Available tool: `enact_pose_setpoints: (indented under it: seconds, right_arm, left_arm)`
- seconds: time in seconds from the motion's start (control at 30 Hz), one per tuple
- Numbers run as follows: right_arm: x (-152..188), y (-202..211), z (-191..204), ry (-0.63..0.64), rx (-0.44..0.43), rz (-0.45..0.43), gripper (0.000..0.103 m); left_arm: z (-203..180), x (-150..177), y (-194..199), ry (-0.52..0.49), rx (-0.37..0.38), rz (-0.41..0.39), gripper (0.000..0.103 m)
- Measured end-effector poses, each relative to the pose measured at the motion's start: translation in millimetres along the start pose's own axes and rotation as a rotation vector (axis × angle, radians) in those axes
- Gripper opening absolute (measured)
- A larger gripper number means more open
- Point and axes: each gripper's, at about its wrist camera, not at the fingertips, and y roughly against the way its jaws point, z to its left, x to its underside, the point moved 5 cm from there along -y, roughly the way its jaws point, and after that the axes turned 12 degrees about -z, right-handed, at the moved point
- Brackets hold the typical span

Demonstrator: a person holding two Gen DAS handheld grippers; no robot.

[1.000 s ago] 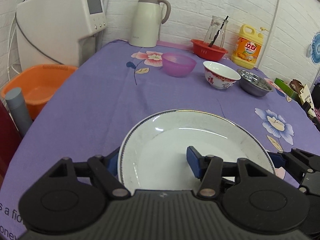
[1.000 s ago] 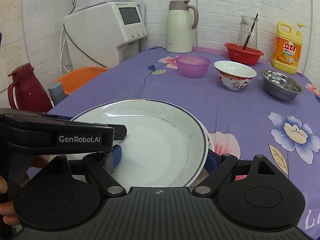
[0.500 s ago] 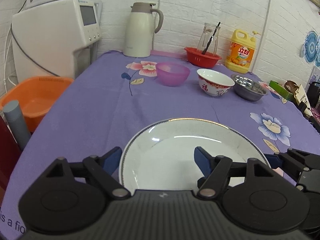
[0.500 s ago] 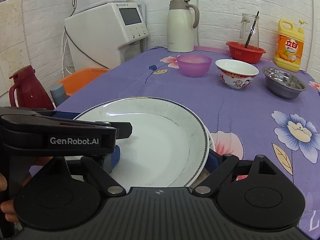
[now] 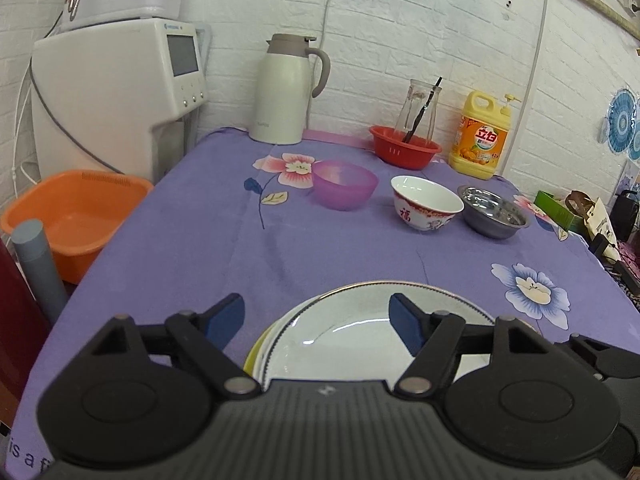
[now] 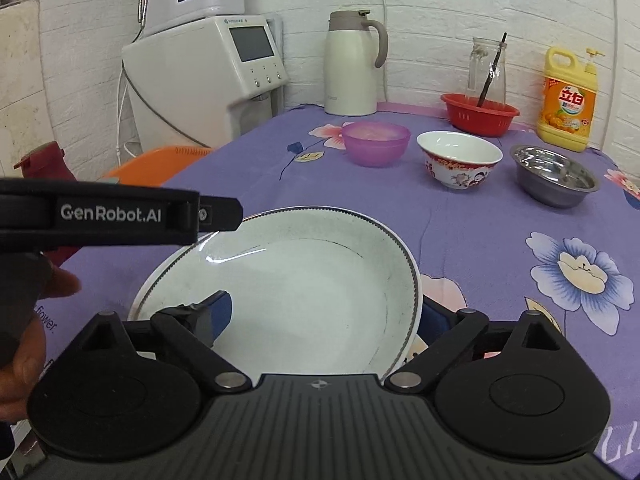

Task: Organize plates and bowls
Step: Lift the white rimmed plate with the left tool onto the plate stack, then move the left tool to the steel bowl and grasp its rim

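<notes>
A white plate (image 5: 360, 344) with a dark rim lies on top of a yellow-edged plate (image 5: 253, 354) at the near edge of the purple cloth. My left gripper (image 5: 318, 316) is open and raised above the plate's left side, holding nothing. My right gripper (image 6: 328, 316) is open, its fingers either side of the white plate (image 6: 304, 288) and low at its right rim. Further back stand a purple bowl (image 5: 345, 185), a white and red bowl (image 5: 426, 202) and a steel bowl (image 5: 493, 211) in a row.
At the back stand a cream jug (image 5: 286, 90), a red basket (image 5: 405, 152) with a glass jar, and a yellow soap bottle (image 5: 482, 136). A white dispenser (image 5: 120, 92) and an orange basin (image 5: 76, 216) are left of the table (image 5: 180, 240).
My left gripper has let go of the white plate, opened wide, and pulled up and back. The plate now rests on the stack. The right gripper has stayed at the plate's right rim.
</notes>
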Motion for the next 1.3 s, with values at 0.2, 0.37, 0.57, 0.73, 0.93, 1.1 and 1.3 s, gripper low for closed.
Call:
enact_pose_setpoints:
  seconds: [0.2,0.37,0.57,0.73,0.93,1.1,1.3]
  right_arm:
    - [-1.2,0.6,-4.2,0.044,-0.005,-0.005,0.103]
    - [-16.5,17.8,-35.8,-0.027,0.052,-0.092,0.103]
    - [-24.0,23.5,-90.0,-0.07,0.114,-0.1,0.103]
    - [-51.9,6.1,-184.1,-0.116,0.261,-0.078,0.103]
    - [-87.3,-65.2,-283.4,-0.138,0.405,0.012,0.103]
    - [-84.3,-134.8,-327.0,-0.155,0.42,0.183,0.103]
    - [-67.7,-166.3,-342.0,-0.098,0.443,0.322,0.103]
  left_arm:
    - [-9.7,-3.6,-2.9,-0.018,0.004,-0.002,0.072]
    - [-21.4,-8.2,-9.0,-0.018,0.024,-0.002,0.072]
    - [-52.1,-8.5,-19.8,-0.041,0.093,0.02,0.073]
    - [-73.8,-7.6,-35.8,-0.047,0.138,0.044,0.074]
    - [-82.7,-10.0,-57.0,-0.078,0.13,0.061,0.075]
    - [-79.1,-15.6,-76.8,-0.091,0.103,0.08,0.075]
    - [-80.7,-21.1,-90.9,-0.086,0.106,0.092,0.075]
